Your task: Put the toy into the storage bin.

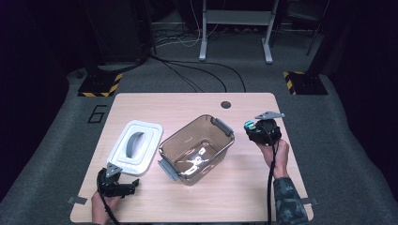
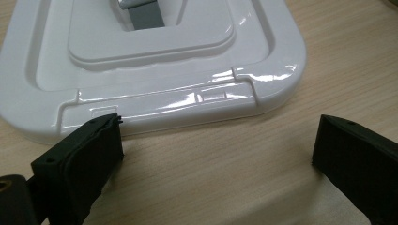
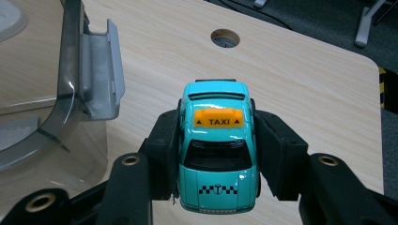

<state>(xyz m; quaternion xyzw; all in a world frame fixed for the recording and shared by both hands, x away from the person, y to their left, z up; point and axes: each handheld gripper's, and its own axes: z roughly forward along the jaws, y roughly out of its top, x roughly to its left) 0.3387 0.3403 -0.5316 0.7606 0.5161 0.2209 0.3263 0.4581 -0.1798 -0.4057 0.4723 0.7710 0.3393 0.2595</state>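
A turquoise toy taxi [image 3: 217, 145] with an orange TAXI sign is clamped between the jaws of my right gripper [image 3: 216, 150], held above the table just right of the box. In the high view that gripper [image 1: 256, 129] and the taxi [image 1: 249, 125] sit beside the clear brown plastic box [image 1: 197, 149], which stands without its lid and has grey latches [image 3: 101, 70]. The white lid [image 1: 136, 146] with a grey handle lies flat to the box's left. My left gripper [image 1: 129, 186] rests low near the front left, open, its jaws just short of the lid's near edge [image 2: 159, 101].
A round cable hole [image 1: 225, 104] sits near the table's far edge. Beyond the table [image 1: 234, 187] are grey carpet, cables, stand legs and yellow-black striped bases [image 1: 98, 84]. Bare wood lies in front of the box and at the right.
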